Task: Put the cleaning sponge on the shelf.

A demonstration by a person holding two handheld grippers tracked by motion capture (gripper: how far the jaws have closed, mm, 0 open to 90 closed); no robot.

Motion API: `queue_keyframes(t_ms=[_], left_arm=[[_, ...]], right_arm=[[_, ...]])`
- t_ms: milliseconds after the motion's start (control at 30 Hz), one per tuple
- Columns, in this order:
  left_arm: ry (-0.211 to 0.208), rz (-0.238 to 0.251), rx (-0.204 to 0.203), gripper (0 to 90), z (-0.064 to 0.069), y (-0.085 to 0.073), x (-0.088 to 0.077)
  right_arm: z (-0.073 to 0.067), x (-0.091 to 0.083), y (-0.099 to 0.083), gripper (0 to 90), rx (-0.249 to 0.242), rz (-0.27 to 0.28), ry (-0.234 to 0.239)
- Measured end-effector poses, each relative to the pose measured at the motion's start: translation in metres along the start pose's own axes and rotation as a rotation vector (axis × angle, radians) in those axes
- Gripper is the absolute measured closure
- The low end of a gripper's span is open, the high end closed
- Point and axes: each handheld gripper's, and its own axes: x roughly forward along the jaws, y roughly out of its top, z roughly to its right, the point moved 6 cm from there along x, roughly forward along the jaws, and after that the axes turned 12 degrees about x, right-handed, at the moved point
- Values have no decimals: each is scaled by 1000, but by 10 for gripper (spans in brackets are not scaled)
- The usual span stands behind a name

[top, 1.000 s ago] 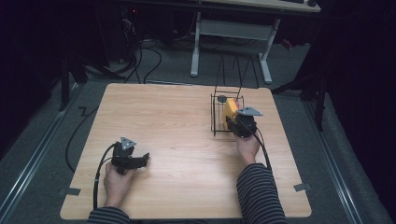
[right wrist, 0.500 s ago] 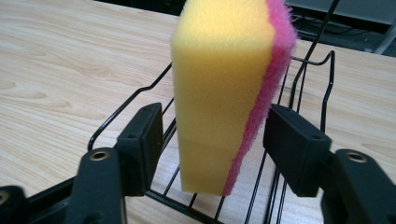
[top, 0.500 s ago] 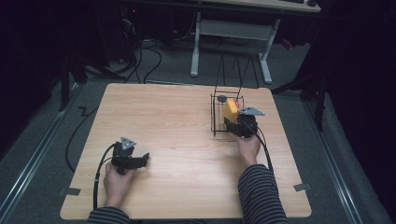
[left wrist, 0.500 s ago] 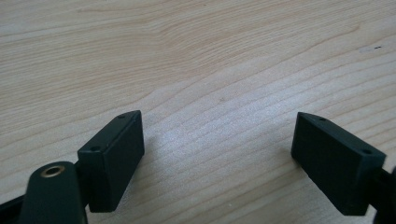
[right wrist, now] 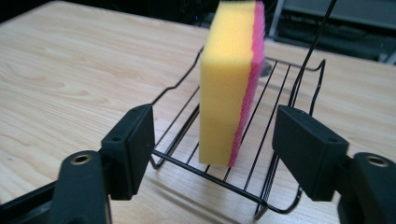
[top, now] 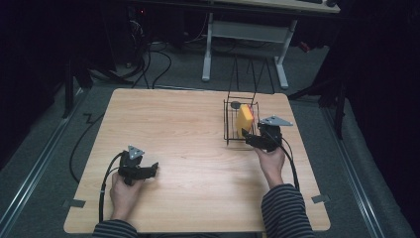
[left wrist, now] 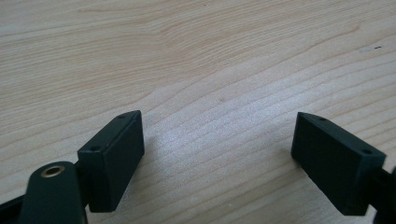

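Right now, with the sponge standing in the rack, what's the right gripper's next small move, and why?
Probably back straight off. The sponge stands on edge in the rack; the right gripper has just been opening, pads clear of it, so retreating shouldn't tip it.

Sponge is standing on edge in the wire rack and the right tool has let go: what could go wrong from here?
1. The sponge stands upright on its narrow edge on the thin wires of the rack, unsupported; it may tip over.
2. The right tool has just been opening, and its jaws flank the sponge closely; pulling back crookedly might brush and topple it.
3. Its jaws hang just above the rack's front rim, so a low retreat might snag the light rack and drag it.
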Motion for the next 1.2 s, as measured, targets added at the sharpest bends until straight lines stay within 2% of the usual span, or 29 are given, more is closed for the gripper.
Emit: queue_keyframes(t_ms=[133, 267, 767, 1200], left_arm=[[0, 0, 0, 177, 0, 0, 0], [0, 0, 0, 177, 0, 0, 0], [0, 0, 0, 177, 0, 0, 0], [0, 0, 0, 177, 0, 0, 0]], right_arm=[[1, -15, -2, 327, 3, -6, 22], [4, -34, -3, 352, 22, 39, 52], [15, -80, -24, 367, 69, 92, 99], [25, -92, -50, 377, 87, 97, 101]])
